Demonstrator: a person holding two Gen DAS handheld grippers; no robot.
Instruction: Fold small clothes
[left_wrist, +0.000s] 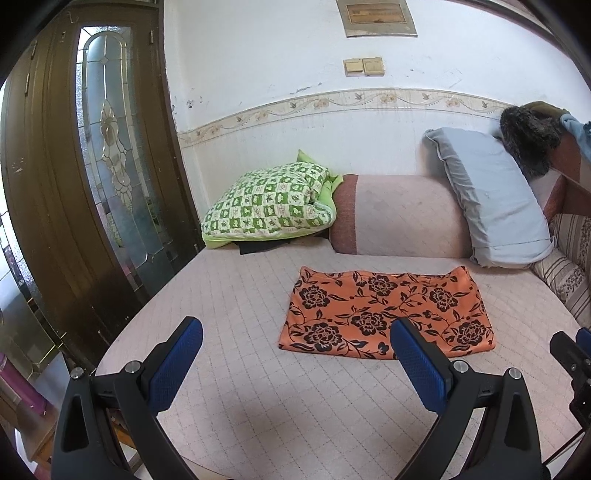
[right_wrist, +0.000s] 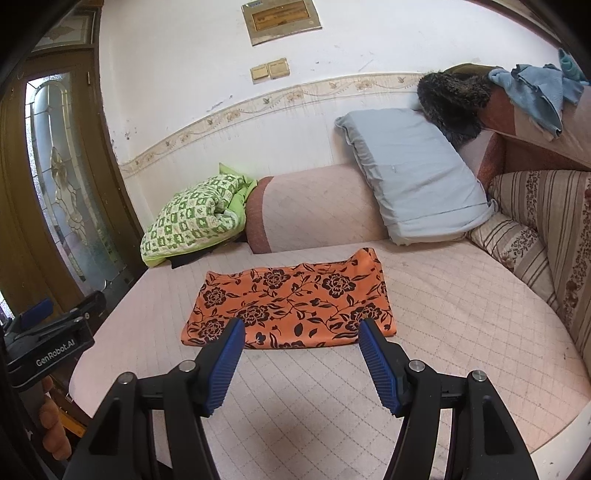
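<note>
An orange cloth with black flowers lies flat, folded into a rectangle, on the pink quilted bed. It also shows in the right wrist view. My left gripper is open and empty, above the bed just short of the cloth's near left edge. My right gripper is open and empty, just above the cloth's near edge. The left gripper also shows at the left edge of the right wrist view. The right gripper's body shows at the right edge of the left wrist view.
A green checked quilt, a pink bolster and a grey pillow lie along the wall behind the cloth. A striped cushion lines the right side. A brown glazed door stands left of the bed.
</note>
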